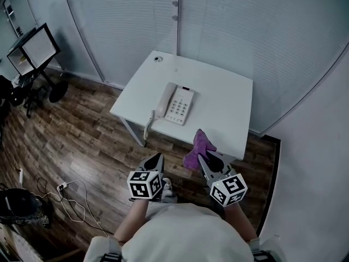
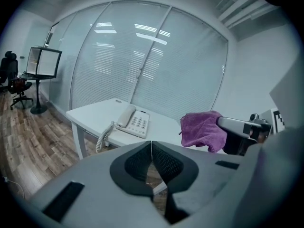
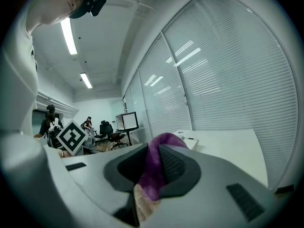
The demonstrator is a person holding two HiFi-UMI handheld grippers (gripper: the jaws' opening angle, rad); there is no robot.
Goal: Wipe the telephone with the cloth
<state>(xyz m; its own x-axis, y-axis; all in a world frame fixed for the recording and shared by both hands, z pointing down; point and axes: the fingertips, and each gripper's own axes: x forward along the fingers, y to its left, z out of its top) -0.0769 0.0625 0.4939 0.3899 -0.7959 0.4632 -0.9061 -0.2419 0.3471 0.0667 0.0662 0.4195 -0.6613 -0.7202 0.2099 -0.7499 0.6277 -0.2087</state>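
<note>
The left gripper (image 2: 151,147) has its jaws pressed together with nothing between them, and it hangs over the wooden floor (image 1: 82,141), short of the table (image 1: 229,86). The right gripper (image 3: 153,159) is clamped on a purple cloth (image 1: 197,148). The fabric is pinched between the two pads, bunches up above them and hangs loosely below. From the head view the cloth is in the air and shows against the near edge of the white table, not resting on it. The telephone (image 1: 175,103) lies near the middle of the tabletop, apart from both grippers. Its handset (image 1: 165,99) sits in the cradle on the left side, with the keypad to the right. Its coiled cord (image 1: 148,125) hangs over the near edge of the table. The table stands against a wall of glass panels with blinds (image 1: 136,26). A monitor on a stand (image 1: 34,51) is off to the left (with an office chair near it in the left gripper view), and some cables (image 1: 71,201) lie on the floor at the lower left.
</note>
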